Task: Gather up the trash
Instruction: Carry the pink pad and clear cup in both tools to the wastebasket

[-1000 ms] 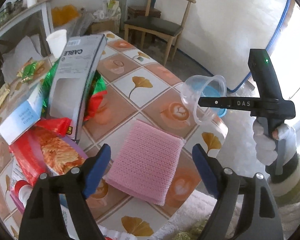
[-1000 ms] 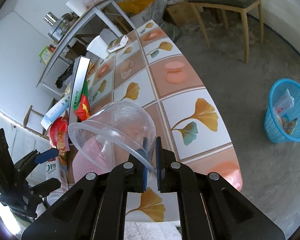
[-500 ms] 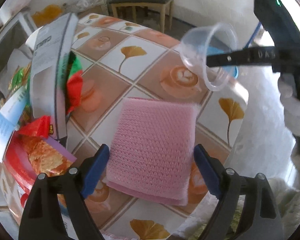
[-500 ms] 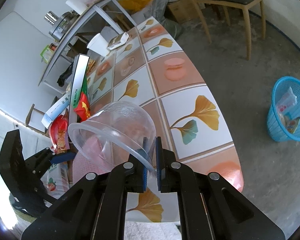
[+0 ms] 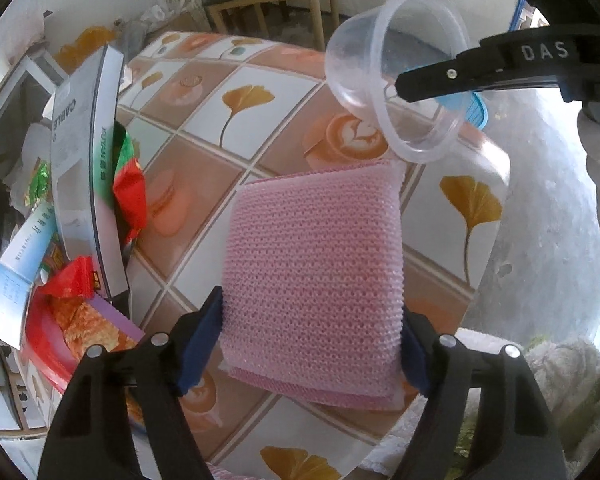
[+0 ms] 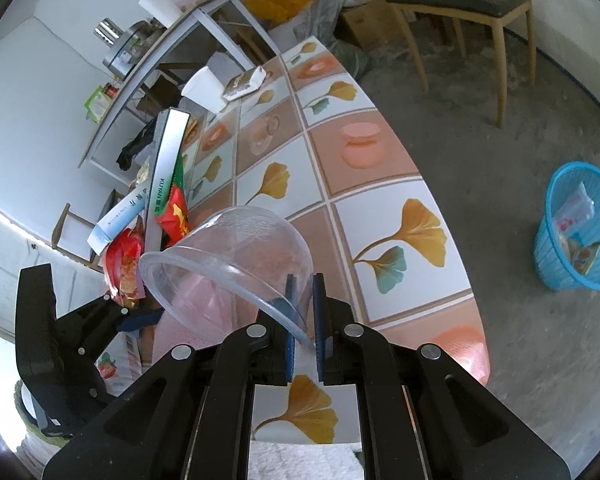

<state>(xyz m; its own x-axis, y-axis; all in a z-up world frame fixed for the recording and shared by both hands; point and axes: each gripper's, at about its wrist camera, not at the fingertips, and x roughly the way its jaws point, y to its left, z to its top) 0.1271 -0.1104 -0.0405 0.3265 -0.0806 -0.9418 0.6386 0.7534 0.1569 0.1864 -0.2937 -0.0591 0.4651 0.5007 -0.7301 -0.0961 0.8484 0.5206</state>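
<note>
My right gripper (image 6: 303, 312) is shut on the rim of a clear plastic cup (image 6: 236, 252) and holds it tilted in the air above the table's near corner. The cup also shows in the left wrist view (image 5: 396, 80), above the far edge of a pink knitted cloth (image 5: 316, 280). My left gripper (image 5: 312, 344) is open and straddles the near end of that cloth, a blue pad at each side. The cloth lies flat on the tiled tabletop (image 5: 204, 168).
A pile of wrappers and boxes sits at the table's left: a grey box (image 5: 80, 152), a red snack bag (image 5: 72, 320), a white-blue carton (image 5: 20, 264). A blue trash basket (image 6: 576, 228) with some litter stands on the floor to the right. A wooden chair (image 6: 468, 4) stands behind.
My left gripper moved forward and down until its pads came alongside the pink cloth. The right gripper kept the clear cup, held almost still.
</note>
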